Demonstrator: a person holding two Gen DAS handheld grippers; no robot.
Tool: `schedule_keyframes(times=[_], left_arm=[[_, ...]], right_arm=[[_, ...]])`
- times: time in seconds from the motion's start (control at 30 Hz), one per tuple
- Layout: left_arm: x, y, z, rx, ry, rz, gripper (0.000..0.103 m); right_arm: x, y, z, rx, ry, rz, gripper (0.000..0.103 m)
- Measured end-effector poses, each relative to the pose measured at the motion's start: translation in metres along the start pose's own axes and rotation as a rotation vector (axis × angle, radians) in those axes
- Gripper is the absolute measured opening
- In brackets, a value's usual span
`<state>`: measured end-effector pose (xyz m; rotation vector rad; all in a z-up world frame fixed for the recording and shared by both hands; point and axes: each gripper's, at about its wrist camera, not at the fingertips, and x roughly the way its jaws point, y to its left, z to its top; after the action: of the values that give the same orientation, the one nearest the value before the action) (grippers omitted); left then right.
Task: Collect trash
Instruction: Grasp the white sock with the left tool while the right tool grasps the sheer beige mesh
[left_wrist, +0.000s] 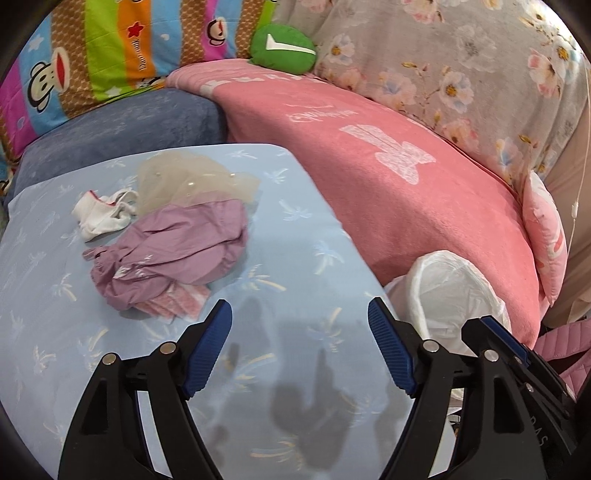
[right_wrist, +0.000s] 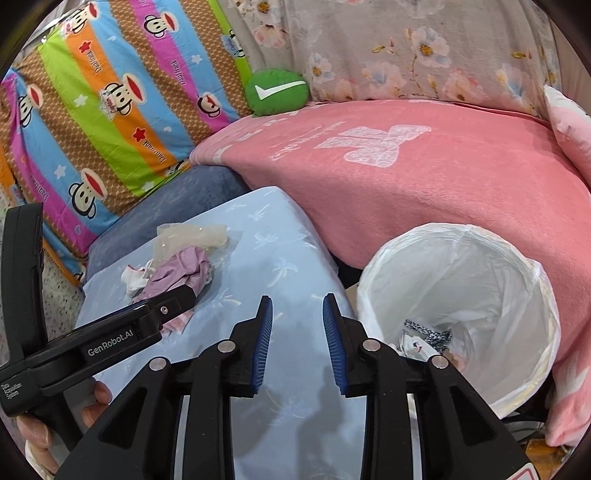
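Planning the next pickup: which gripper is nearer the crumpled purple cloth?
Left. The left gripper points just short of the crumpled purple cloth; the right gripper sits further right, by the white-lined bin.

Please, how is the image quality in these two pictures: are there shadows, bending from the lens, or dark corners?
Left wrist view: gripper shadows fall dark on the blue sheet; the lens bends the pink blanket into a curve; corners are black. Right wrist view: sharp and evenly lit; the white bin liner looks bright; a softer shadow lies below the gripper; corners are black too.

Lilac crumpled wrapper (left_wrist: 173, 251), white bin liner (right_wrist: 461, 288)
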<state>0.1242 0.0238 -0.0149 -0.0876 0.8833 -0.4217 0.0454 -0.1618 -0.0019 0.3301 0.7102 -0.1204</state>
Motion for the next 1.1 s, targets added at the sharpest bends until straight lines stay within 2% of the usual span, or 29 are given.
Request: schedule_keyframes(times=[0.43, 0.7, 0.93, 1.1], left_arm=[[-0.005, 0.078, 0.003, -0.109, -0.01, 0.096, 0.081], [-0.005, 0.133, 0.012, -0.152, -0.02, 0.18, 0.087], [0.003, 0.181, 0.035, -0.201, -0.032, 0.241, 0.088], [0.021, 0.21, 0.052, -0.243, -0.017, 0.242, 0.088]], right_arm=[[0.035, 0.059, -0.006, -0.083, 0.06, 0.058, 0.031], [0.065, 0.102, -0.004, -0.127, 0.093, 0.104, 0.037], [0.097, 0.143, 0.011, -0.173, 0.099, 0.137, 0.04], [0.12, 0.166, 0.032, -0.197, 0.071, 0.142, 0.047]])
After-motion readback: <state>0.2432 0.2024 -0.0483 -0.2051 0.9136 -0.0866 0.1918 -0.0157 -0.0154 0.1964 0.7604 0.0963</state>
